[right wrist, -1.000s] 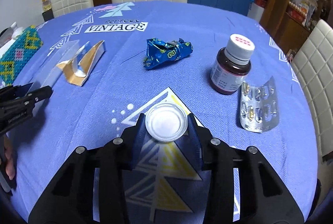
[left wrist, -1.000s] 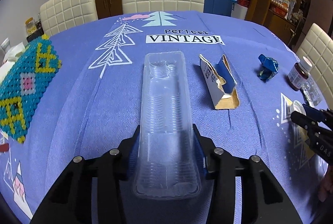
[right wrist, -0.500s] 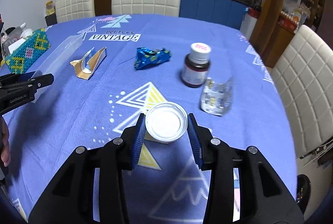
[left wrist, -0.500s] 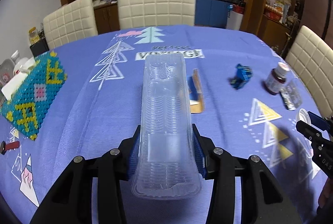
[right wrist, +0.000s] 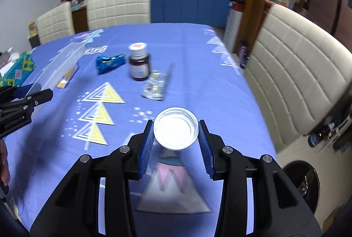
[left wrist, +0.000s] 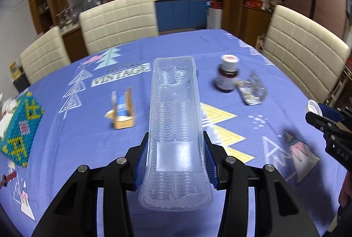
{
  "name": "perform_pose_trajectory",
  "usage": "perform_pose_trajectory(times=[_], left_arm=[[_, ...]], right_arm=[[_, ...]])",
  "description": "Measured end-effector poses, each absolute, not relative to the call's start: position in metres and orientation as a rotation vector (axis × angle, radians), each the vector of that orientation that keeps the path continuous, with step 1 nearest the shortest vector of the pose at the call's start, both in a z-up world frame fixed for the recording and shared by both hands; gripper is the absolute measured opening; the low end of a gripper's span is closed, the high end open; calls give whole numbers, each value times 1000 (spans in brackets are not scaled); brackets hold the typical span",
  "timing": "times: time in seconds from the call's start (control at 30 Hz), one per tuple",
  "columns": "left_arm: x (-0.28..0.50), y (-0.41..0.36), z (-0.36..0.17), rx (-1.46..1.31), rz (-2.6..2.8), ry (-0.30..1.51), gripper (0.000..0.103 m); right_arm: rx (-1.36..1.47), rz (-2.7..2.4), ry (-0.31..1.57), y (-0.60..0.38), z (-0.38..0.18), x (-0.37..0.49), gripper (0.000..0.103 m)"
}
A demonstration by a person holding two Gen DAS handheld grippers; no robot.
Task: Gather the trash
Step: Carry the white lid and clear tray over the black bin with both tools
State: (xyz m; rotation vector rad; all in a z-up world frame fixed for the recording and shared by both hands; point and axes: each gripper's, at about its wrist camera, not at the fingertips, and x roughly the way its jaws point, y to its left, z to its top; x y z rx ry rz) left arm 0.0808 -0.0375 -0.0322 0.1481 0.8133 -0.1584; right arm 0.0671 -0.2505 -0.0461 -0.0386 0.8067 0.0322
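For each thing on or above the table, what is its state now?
clear plastic tray: gripped by left gripper, off the table
small round cup: gripped by right gripper, lifted
brown bottle: upright, capped
blue wrapper: crumpled, lying
blister pack: lying
torn carton: open, lying

On the worktop (right wrist: 198, 65), the bottle (right wrist: 138, 63) stands between the crumpled wrapper (right wrist: 109, 63) on its left and the blister pack (right wrist: 156, 85) just beside it on the right. Farther left lie the torn carton (left wrist: 122, 107) and, at the edge, the beaded box (left wrist: 18, 129). Chairs (right wrist: 118, 6) stand behind the worktop.

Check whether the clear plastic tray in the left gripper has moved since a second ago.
Yes. The clear plastic tray was left of the torn cardboard box; now it is right of it, nearer the brown pill bottle.
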Motion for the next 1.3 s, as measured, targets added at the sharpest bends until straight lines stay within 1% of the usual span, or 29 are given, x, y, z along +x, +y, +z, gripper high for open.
perform_pose_trajectory(times=[0.5,1.3], left_arm=[[65,-162,-31,279,-376,792,43],[20,-298,-36,430,-641,767,43]], right_arm=[[69,-151,802,-356,-49,18,42],[157,-395,804,-472,-56,-53,42]])
